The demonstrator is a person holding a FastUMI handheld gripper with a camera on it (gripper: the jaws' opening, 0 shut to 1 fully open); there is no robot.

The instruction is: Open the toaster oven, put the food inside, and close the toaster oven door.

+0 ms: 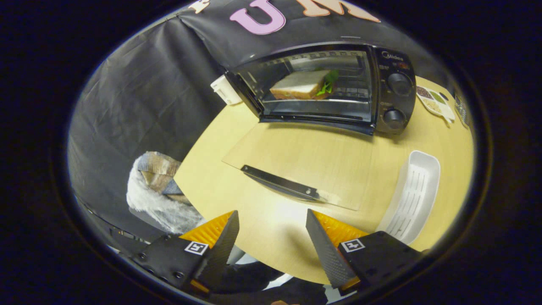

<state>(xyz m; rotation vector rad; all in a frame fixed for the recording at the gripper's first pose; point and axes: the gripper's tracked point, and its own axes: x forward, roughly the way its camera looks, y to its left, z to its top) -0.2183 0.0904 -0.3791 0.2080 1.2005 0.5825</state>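
Booth with black cloth walls; a pale wooden round table (271,237) fills the ground ahead of me.

Nearest: my gripper (273,231), fingers spread wide apart, nothing between them, hanging over the table's near edge. Off the table beside the left finger sits a heap of fluffy white and brown fabric (159,190), apart from the work.

Just ahead of the fingers: the toaster oven door (296,163), dropped flat on the table, its glass see-through so the wood shows. The dark bar handle (281,182) runs along its near edge. To the right, a white plastic tray (413,195), apparently empty.

Beyond: the toaster oven (322,91) with two knobs on its right panel. The sandwich (302,87), white bread with green leaf showing, lies on the rack inside.

My read: food is in, the door remains to close. The door looks stiff, hinged at the far edge, glass likely slick; the handle is the place to grip or lift from beneath. The oven may be light enough to slide back if pushed hard, so swing up gently.
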